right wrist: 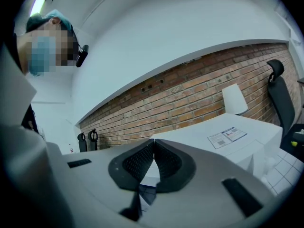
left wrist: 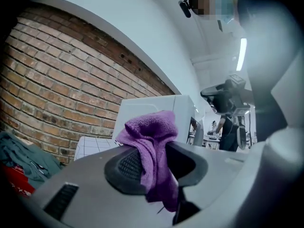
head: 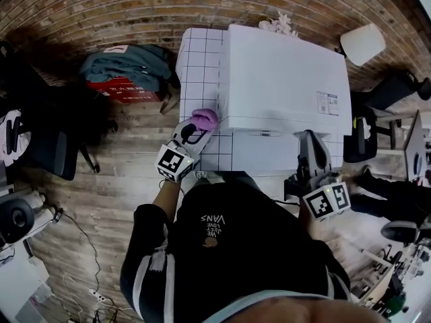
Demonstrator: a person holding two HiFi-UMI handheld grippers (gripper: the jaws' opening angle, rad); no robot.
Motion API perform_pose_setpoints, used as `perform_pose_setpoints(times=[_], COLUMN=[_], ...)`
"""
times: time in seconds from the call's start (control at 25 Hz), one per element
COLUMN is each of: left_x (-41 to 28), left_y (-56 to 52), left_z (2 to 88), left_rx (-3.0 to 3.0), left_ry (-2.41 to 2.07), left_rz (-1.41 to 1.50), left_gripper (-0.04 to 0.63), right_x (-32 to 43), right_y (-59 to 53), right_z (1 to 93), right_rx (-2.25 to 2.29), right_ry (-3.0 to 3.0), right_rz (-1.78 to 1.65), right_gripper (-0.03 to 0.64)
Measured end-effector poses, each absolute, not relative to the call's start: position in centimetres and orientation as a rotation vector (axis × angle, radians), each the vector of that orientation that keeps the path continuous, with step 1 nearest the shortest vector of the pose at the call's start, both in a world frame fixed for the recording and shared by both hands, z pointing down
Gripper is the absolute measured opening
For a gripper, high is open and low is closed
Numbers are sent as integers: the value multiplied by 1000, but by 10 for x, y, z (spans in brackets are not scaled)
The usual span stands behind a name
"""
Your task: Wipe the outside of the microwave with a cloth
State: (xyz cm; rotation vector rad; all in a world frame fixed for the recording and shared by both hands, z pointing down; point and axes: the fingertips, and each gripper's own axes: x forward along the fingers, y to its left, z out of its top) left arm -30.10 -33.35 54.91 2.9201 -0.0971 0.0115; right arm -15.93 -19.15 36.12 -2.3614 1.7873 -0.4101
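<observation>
The left gripper [head: 194,132] has its jaws clamped on a purple cloth [head: 205,118], just beside the white microwave's [head: 283,73] lower left side. At the microwave's front right, the right gripper [head: 310,138] is empty, its jaws pressed together.

Soft pile, hard smooth casing
Fuzzy purple terry cloth [left wrist: 151,129] pinched between ribbed matt black pads [left wrist: 126,164] of grey plastic left gripper [left wrist: 154,151]; in head view, smooth matt white microwave [head: 283,73] at one o'clock, rough brick wall [head: 135,5] at eleven.
</observation>
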Motion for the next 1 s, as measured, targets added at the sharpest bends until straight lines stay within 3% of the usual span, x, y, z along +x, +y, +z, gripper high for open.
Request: perform_pose_setpoints(times=[0.4, 1.0], left_x=[-267, -168], left_y=[-359, -495], left_z=[549, 556], left_rx=[2910, 2912], left_ry=[-77, -256], left_rz=[-20, -48], left_gripper=[129, 129], right_x=[-134, -68], right_y=[-182, -183], right_z=[356, 355], right_rx=[-2430, -2504], right_ry=[1722, 1666], right_rz=[-387, -409], right_gripper=[0, 0])
